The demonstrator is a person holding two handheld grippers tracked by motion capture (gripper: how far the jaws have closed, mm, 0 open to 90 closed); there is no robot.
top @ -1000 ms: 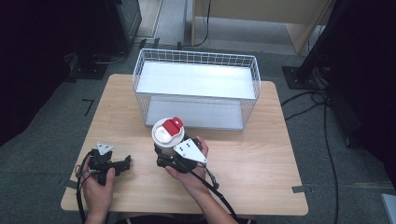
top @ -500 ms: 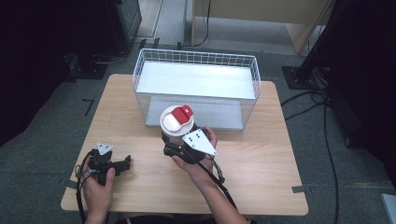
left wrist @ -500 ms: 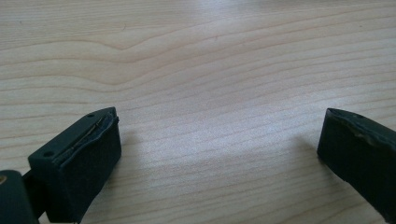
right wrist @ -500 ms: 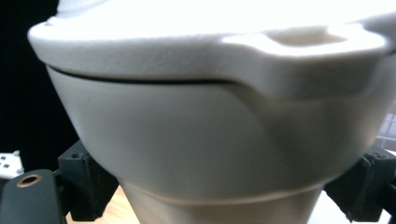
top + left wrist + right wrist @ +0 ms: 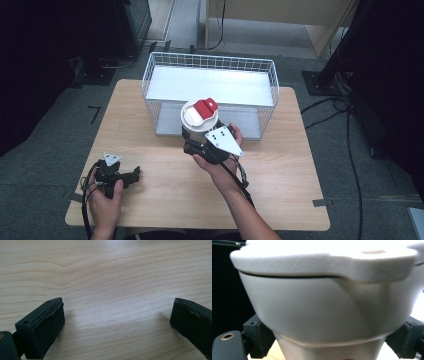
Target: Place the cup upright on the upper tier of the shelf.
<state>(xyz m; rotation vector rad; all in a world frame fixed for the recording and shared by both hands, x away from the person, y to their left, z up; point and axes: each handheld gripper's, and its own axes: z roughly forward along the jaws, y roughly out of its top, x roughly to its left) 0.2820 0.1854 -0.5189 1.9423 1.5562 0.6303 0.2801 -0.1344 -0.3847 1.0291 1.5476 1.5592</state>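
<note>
Grasping a white lidded cup (image 5: 199, 120), the right claw (image 5: 200, 142) carries it near the wire basket (image 5: 210, 62); probably lowering inside comes next. The left claw (image 5: 131, 176) rests released on the desk (image 5: 280, 170).

upright white red-lidded cup (image 5: 200, 120), claw-held

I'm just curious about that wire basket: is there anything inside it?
The wire basket looks empty; through its open top a bare pale floor shows. The white cup, held up by the right gripper, covers part of the near wall, so that corner stays unseen.
</note>
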